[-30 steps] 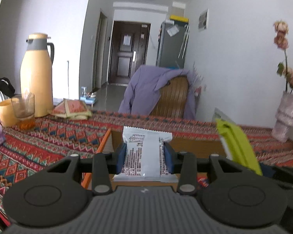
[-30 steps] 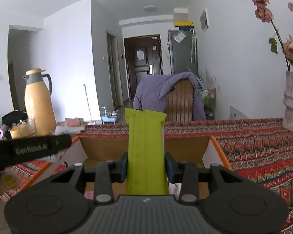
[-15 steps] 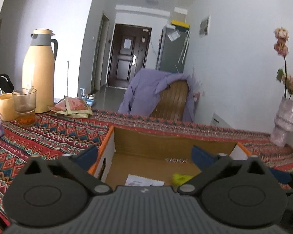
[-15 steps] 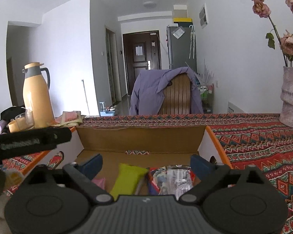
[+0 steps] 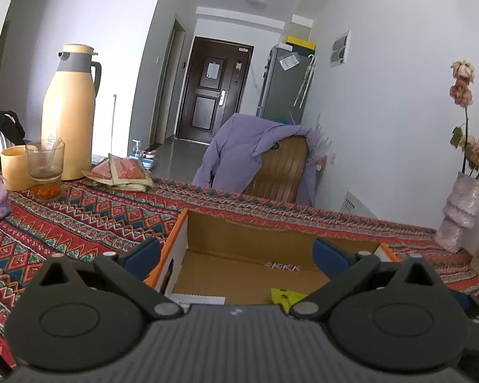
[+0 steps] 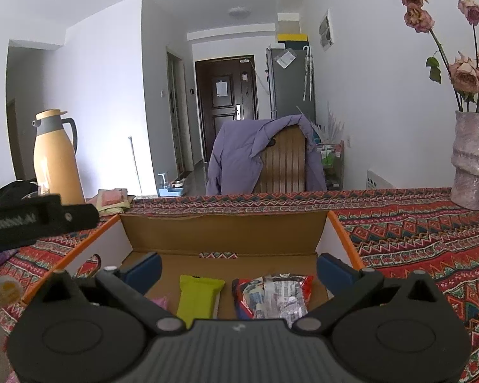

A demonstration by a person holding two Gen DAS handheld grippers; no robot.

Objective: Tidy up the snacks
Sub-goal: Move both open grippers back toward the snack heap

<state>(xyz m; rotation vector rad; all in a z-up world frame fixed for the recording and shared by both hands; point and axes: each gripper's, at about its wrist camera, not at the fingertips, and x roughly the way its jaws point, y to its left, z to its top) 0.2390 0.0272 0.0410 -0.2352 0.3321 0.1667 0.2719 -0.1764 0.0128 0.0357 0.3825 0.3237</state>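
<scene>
Both of our hand-held grippers hang over the near edge of the cardboard box (image 6: 226, 233), and both stand wide open with nothing between the pads. The right hand-held gripper (image 6: 238, 269) looks straight down into the box; the left hand-held gripper (image 5: 236, 255) sits over the box's near left corner, and its body shows as a dark bar at the left edge of the right wrist view.

The snacks lie on the box floor, just below and ahead of our right pads. The lime-green packet (image 6: 199, 298) lies with its long axis running near to far, slightly left of the right gripper's centre line. Just beside it on the right, apart by a thin strip of cardboard, lies the red and silver packet (image 6: 273, 296), also lengthwise near to far. A bit of pink wrapper (image 6: 159, 303) peeks out at the near left. From the left wrist view we see only the serrated end of a white packet (image 5: 196, 299) and a corner of the green one, both mostly hidden under the gripper body.

We judge the far half of the box floor bare. Whether more snacks wait on the patterned bench (image 6: 415, 229) we cannot tell; none shows beyond the box. For anything already in the box, our right hand is the nearer one.
</scene>
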